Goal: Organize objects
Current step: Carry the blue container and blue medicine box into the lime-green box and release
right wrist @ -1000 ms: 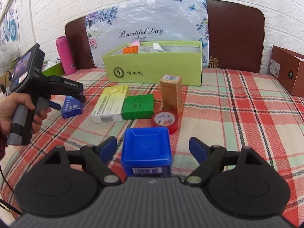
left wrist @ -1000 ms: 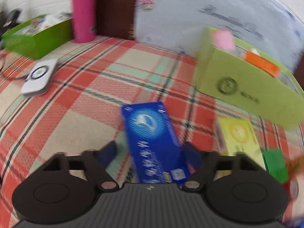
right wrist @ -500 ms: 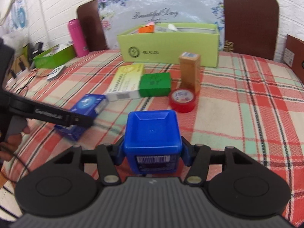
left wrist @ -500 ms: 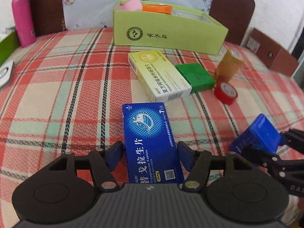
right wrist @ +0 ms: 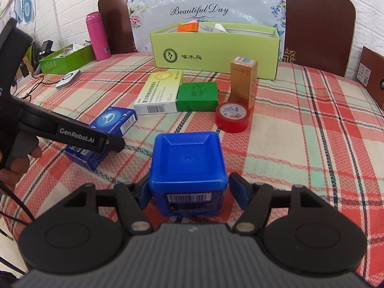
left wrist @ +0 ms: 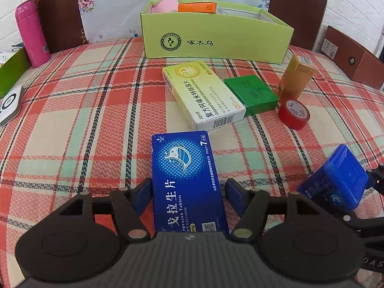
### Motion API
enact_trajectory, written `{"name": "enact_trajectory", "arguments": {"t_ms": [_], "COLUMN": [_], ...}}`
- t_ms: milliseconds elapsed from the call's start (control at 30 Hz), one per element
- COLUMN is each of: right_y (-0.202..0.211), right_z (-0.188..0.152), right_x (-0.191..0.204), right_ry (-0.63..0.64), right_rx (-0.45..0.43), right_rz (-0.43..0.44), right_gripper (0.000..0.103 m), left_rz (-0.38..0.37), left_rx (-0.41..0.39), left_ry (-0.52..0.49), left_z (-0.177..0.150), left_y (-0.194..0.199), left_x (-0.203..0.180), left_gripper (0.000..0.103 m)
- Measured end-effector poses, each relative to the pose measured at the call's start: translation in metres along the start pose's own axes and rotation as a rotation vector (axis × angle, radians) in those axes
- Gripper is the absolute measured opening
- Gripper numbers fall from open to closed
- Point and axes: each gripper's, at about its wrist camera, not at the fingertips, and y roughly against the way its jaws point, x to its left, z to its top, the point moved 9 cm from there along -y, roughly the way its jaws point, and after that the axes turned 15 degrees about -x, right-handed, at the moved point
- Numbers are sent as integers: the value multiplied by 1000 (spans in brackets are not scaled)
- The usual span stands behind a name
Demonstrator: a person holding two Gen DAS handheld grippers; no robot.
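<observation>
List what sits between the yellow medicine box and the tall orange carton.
The green box lies between the yellow medicine box and the tall orange carton. Both wrist views show it.

The tablet box [left wrist: 187, 182] lies between the left gripper's [left wrist: 189, 192] fingers; ahead of them the medicine carton [left wrist: 204, 93], farther ahead the open box [left wrist: 216, 38].

Readable stuff: the floral plastic sheet [left wrist: 172, 4] at the top center says "Beautiful Day". The open light-green cardboard box [left wrist: 216, 40] below it has a round "WOODPECKER" logo plus "啄木鸟". The flat blue cardboard tablet box [left wrist: 187, 182] at bottom center reads "Tablets" and "7". The left gripper's [right wrist: 115, 141] black arm says "GenRobot.AI".
</observation>
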Motion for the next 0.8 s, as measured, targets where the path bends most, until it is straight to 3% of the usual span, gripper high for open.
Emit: {"name": "enact_trajectory", "arguments": {"t_ms": [133,233,333,500,800], "right_y": [-1,-1,-2,0,10], "right_z": [-1,-1,-1,2,50], "right_x": [0,2,4,10,8], "right_ry": [-3,-13,-2,-32,-75], "right_rx": [1,4,4,9,-96], "right_rz": [1,18,13,69,129], "right_gripper": [64,56,55,55,55], "left_rz": [-1,-2,-5,-48,-173], "left_rx": [-3,-6,-15,-43,-189], "left_ry": [5,4,-2,37,32], "left_z": [0,-1,0,5,61], "left_y": [0,0,2,11,41], "left_x": [0,0,0,-1,-24], "left_gripper": [69,68,61,60,60]}}
